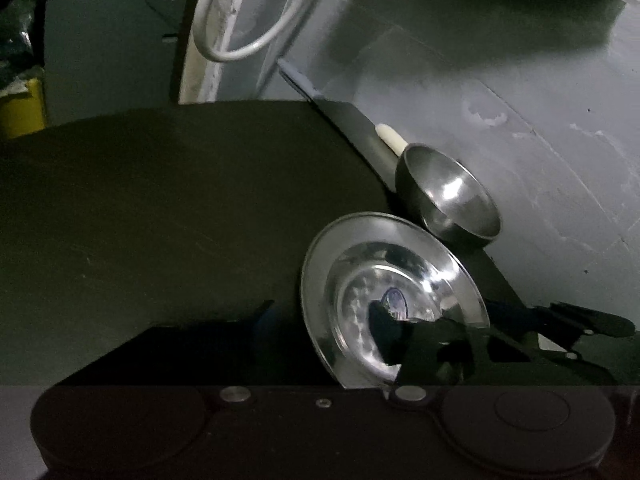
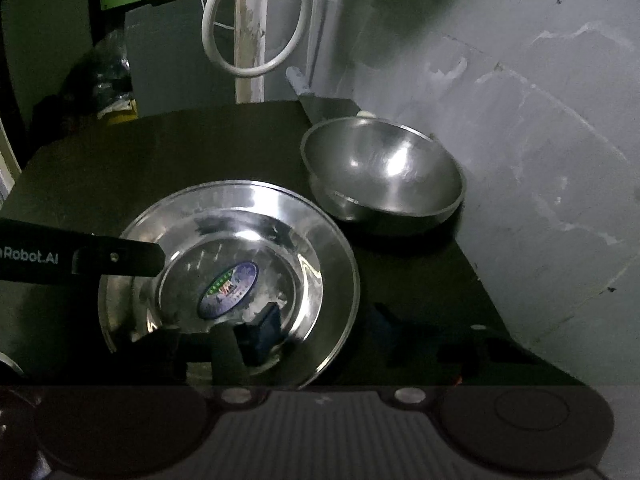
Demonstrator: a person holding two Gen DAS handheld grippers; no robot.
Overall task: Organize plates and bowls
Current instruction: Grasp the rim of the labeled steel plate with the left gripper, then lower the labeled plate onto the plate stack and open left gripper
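A steel plate with a round sticker at its centre lies on the dark table; it also shows in the left wrist view. A steel bowl stands upright just behind it at the table's right edge, also in the left wrist view. My right gripper is open, its left finger over the plate's near part and its right finger beside the rim. My left gripper is open, its right finger over the plate; that finger shows in the right wrist view above the plate's left rim.
The dark table ends close to a grey wall on the right. A white cable loop hangs on a post behind the table. A white stick lies behind the bowl. A yellow container stands at the far left.
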